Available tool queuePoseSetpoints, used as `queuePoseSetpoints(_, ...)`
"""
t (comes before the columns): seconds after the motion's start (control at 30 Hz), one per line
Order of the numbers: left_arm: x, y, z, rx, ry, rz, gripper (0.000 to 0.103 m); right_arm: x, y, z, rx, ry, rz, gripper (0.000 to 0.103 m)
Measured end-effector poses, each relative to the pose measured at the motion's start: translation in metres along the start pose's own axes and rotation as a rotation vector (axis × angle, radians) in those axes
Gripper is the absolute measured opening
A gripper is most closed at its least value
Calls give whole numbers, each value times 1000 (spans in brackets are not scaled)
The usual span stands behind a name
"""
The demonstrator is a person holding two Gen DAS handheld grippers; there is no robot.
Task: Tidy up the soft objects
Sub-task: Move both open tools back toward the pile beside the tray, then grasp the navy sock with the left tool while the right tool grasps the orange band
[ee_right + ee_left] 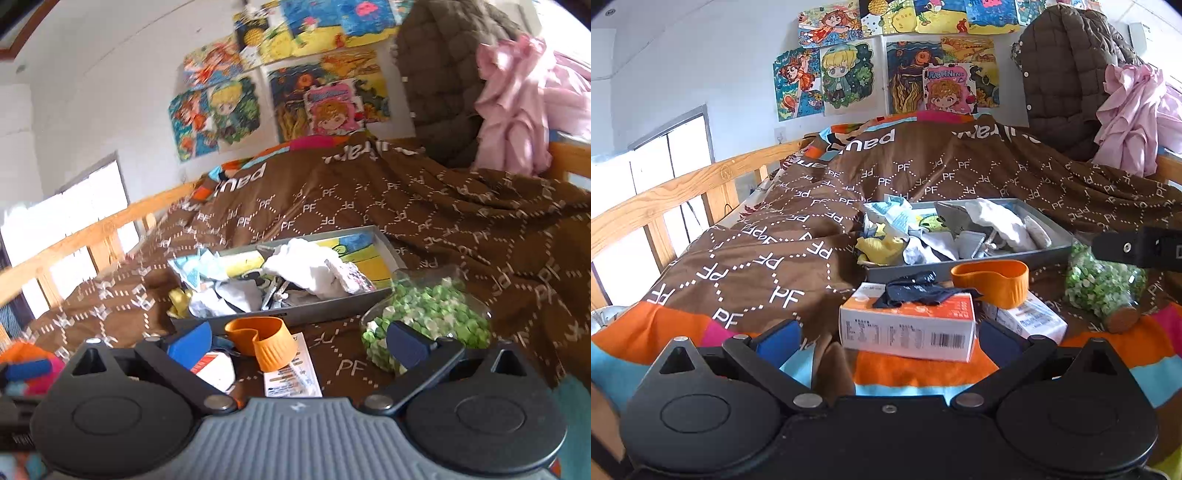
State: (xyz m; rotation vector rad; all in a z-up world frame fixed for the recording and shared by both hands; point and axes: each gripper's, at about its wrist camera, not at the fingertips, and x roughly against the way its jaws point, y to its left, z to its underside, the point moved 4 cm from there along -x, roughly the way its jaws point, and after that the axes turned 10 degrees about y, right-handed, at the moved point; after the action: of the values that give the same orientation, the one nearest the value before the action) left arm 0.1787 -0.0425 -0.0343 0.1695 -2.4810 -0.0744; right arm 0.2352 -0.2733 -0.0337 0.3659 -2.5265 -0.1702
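Nearest you, a crumpled dark navy cloth [916, 291] lies on the white-and-orange cardboard box [908, 325], outside the shallow grey tray [1015, 254] just beyond, where white and yellow soft pieces [997, 221] are heaped unsorted, so most of the tidying looks ahead of you. Your left gripper [886, 339] and right gripper [295, 343] both have fingers spread wide, holding and touching nothing.

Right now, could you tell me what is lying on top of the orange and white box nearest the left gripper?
A crumpled dark cloth lies across the top of the box, toward its back edge. It covers part of the lid, so the print beneath cannot be seen. The left gripper is open, touching neither.
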Motion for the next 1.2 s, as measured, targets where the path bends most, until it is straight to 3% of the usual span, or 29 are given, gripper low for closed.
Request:
queuePoseSetpoints(0.27, -53, 10, -22, -21, 6, 59, 102, -47, -4, -12, 119, 15, 26, 103)
queuePoseSetpoints(0.47, -85, 12, -36, -111, -2, 156, 102, -82, 0, -8, 202, 41, -13, 103)
queuePoseSetpoints(0.63, -111, 15, -44, -109, 20, 219, 102, -103, 6, 2, 286, 64, -5, 103)
queuePoseSetpoints(0.93, -144, -6, -48, -272, 61, 274, 102, -120, 10, 8, 350, 78, -30, 103)
queuePoseSetpoints(1.07, -152, -4, -50, -252, 89, 318, 102, -123, 12, 9, 375, 76, -49, 103)
queuePoseSetpoints(1.2, -160, 3, -53, -222, 145, 381, 102, -125, 13, 7, 376, 68, -59, 94)
